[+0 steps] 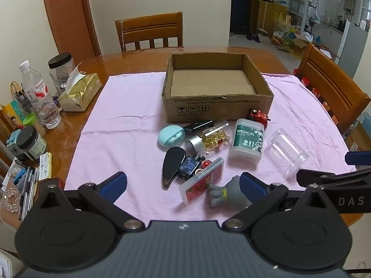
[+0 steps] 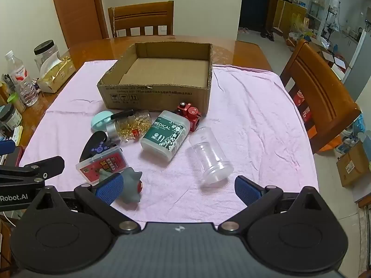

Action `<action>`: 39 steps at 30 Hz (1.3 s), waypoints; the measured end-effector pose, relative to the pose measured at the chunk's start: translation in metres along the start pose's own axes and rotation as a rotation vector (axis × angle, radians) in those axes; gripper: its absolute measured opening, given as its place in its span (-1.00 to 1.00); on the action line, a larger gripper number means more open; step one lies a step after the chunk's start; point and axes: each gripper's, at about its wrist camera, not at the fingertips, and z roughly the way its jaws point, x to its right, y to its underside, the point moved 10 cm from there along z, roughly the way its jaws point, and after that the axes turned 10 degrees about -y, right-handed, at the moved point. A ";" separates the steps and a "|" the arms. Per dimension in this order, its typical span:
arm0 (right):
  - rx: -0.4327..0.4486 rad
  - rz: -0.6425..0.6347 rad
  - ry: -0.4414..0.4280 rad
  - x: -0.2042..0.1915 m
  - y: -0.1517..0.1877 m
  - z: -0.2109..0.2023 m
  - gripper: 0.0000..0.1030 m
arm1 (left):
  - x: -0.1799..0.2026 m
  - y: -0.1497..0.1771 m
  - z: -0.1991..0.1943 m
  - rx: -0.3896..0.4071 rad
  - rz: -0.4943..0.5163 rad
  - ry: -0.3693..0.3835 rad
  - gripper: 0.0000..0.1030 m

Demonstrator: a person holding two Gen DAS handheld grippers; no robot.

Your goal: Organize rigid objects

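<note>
Cardboard box [image 1: 218, 85], shallow, open-topped, nothing inside; sits on pink cloth [image 1: 129, 125] toward the far edge of the worktop [image 1: 139, 56].

Cluster of loose items on the cloth just in front of the box's near wall:
- White "MEDICAL" bottle [image 1: 247, 142] with green label, lying flat, long axis running from near edge toward the box.
- Red toy block [image 2: 190, 114] touching the box's near wall, just behind the medical bottle.
- Clear empty plastic jar [image 2: 209, 156], on its side, mouth toward the near edge, long axis slanting near-far; nearest the worktop's right edge of all the cluster.
- Clear bottle of yellow capsules [image 1: 212, 136], silver cap, on its side, cap pointing near-left.
- Mint-blue oval case [image 1: 171, 136], left of the capsule bottle, touching it.
- Black teardrop-shaped item [image 1: 172, 165], narrow end toward the near edge.
- Clear card case [image 1: 200, 183] with red print, flat, long axis diagonal.
- Grey rubbery toy figure [image 2: 132, 186], closest to the near edge, beside the card case.

Left gripper [image 1: 183, 185]: low over the near edge, level, pointing at the box, fingers spread wide, holding nothing. Right gripper [image 2: 178, 188]: alongside, same heading, likewise spread and holding nothing; its left finger [image 2: 109, 190] overlaps the grey toy in view, contact uncertain.
</note>
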 end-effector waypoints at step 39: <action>0.018 -0.009 -0.003 0.009 -0.006 -0.008 1.00 | 0.007 -0.008 -0.009 0.000 -0.014 0.005 0.99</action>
